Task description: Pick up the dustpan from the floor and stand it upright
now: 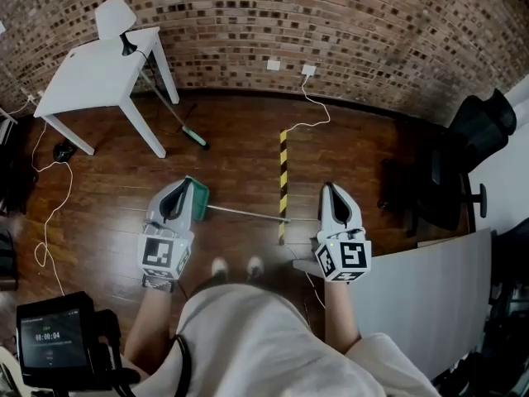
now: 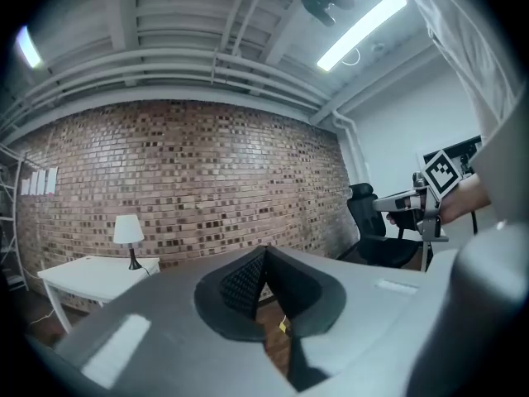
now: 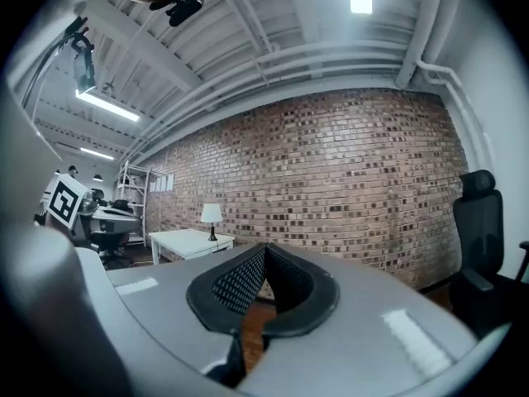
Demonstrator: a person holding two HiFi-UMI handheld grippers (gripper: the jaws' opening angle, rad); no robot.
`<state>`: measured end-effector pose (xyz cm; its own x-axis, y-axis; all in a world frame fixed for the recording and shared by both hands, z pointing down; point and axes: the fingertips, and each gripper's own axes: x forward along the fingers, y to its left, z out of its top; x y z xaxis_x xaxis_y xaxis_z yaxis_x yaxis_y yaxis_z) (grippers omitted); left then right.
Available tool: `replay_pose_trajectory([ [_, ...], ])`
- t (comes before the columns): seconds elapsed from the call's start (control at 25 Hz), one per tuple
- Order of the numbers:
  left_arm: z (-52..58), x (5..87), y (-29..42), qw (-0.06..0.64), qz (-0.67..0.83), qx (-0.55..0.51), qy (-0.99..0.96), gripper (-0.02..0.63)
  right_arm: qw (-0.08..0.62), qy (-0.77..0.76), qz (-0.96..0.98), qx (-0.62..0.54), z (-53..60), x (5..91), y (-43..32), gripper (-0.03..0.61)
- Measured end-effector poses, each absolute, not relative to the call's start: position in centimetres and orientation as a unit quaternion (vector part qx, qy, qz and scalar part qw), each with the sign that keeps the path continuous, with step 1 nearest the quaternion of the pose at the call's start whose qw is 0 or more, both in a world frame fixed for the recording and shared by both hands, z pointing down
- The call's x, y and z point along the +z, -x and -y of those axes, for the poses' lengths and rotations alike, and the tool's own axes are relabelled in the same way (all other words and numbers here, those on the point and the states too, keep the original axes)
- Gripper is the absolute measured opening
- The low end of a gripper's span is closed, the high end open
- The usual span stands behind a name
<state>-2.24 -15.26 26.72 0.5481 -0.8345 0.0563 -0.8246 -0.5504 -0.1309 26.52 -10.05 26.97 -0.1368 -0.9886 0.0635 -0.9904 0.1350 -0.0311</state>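
Stooping for the pickup is where trouble could start, by my reading. The left hand-held gripper [image 1: 175,193] has its jaws pressed together on nothing, and so does the right hand-held gripper [image 1: 335,192], so either must spread before it can take anything. A pinch on the thin rod alone may let the heavier pan end swing and twist out of the grip. The smooth wooden floor [image 1: 240,151] could also let the base skid once it is stood up with nothing to lean on. The green plastic dustpan with a long, thin metal handle [image 1: 199,200] lies flat on that floor, well clear of the far edge under the brick wall [image 1: 331,23] and just ahead of the person's pale shoes [image 1: 220,265]. Its pan end sits at the left, partly hidden behind the left hand-held gripper. The handle runs rightward, angled slightly toward the person, until its tip reaches the yellow-and-black striped tape strip [image 1: 283,168]. Neither hand-held gripper touches it, and how deep the pan is cannot be made out from above.
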Motion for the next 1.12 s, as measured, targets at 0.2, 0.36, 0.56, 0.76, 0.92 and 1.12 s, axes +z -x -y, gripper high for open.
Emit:
replay_pose_trajectory([
  [0.2, 17.2, 27.2, 3.2, 0.041, -0.46, -0.058, 0.885, 0.002, 0.018, -0.668, 0.744, 0.03, 11.5, 26.4, -25.6, 0.014],
  [0.36, 18.5, 27.5, 4.6, 0.037, -0.452, -0.06, 0.889, 0.002, 0.021, -0.678, 0.734, 0.03, 12.1, 26.5, -24.5, 0.014],
  [0.56, 19.8, 29.2, 4.8, 0.041, -0.427, -0.079, 0.9, 0.002, 0.056, -0.684, 0.726, 0.05, 12.8, 29.4, -24.0, 0.025],
  [0.76, 21.7, 32.8, 4.2, 0.035, -0.383, -0.102, 0.917, 0.002, 0.07, -0.706, 0.701, 0.074, 12.9, 34.2, -24.7, 0.038],
  [0.92, 22.8, 36.4, 2.7, -0.012, -0.358, -0.113, 0.927, 0.002, 0.08, -0.727, 0.67, 0.124, 12.1, 39.8, -26.6, 0.057],
  [1.12, 23.8, 40.4, -0.1, -0.027, -0.329, -0.143, 0.933, 0.002, 0.108, -0.729, 0.656, 0.161, 10.9, 47.7, -28.9, 0.074],
])
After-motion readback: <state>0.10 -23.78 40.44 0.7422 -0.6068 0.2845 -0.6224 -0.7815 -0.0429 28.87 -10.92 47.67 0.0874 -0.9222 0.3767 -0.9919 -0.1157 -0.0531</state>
